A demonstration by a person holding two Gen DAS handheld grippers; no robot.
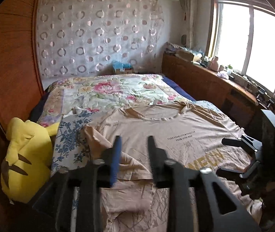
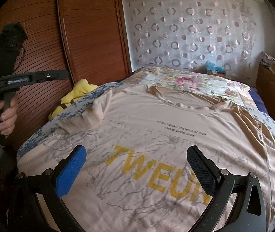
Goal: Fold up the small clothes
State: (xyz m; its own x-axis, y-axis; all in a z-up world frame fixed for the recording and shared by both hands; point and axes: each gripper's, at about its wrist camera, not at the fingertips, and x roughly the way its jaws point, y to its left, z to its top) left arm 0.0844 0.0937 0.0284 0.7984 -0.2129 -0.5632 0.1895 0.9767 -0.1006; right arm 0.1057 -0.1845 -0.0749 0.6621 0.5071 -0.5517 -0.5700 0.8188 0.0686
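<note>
Lying face-up, spread across the floral-quilted bed (image 2: 186, 81): a beige cotton T-shirt with yellow lettering (image 2: 156, 127), likely light, limp and prone to bunching; best pinching at the crumpled sleeve toward 10 o'clock or along a side hem. Hovering low over the print, the right gripper (image 2: 136, 166), jaws spread wide. Hanging above the shirt's left edge, the left gripper (image 1: 133, 147), jaws parted, gripping nothing.

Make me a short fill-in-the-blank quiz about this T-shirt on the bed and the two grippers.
1. The beige T-shirt lies spread on the ____.
2. Its large printed letters are ____ in colour.
3. The right gripper has its fingers ____, holding nothing.
4. The plush toy beside the bed is ____.

Missing words: bed; yellow; open; yellow
</note>
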